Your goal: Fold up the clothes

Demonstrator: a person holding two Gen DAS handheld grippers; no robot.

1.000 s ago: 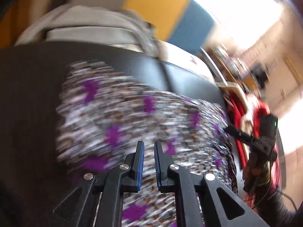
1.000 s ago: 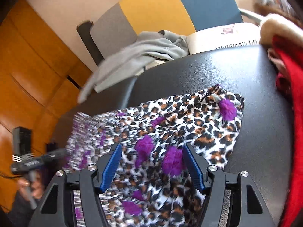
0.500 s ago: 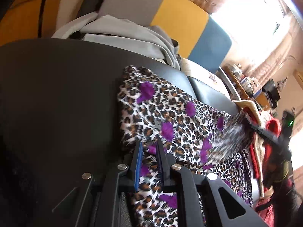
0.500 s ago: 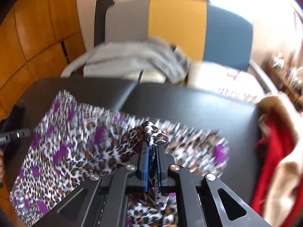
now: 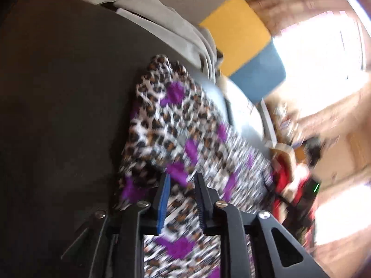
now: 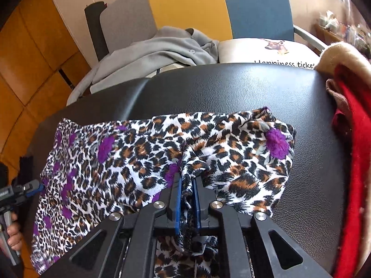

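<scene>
A leopard-print cloth with purple spots [image 6: 143, 153] lies spread on a black padded surface [image 6: 231, 88]. My right gripper [image 6: 186, 180] is shut on a bunched fold of the cloth near its middle. In the left wrist view the same cloth [image 5: 176, 125] runs away from my left gripper [image 5: 180, 180], whose jaws stand slightly apart over the cloth's near edge; the view is blurred. The left gripper also shows at the cloth's left edge in the right wrist view [image 6: 34, 188].
A pile of red and beige clothes [image 6: 350, 125] sits at the right edge of the black surface. A grey garment [image 6: 162, 51] lies on a grey, yellow and blue chair [image 6: 192, 7] behind. Orange wall panels [image 6: 30, 53] are at the left.
The left gripper's jaws have parted a little and its view has swung and blurred. The right gripper stays shut on the fold and has moved lower and closer over the cloth.
</scene>
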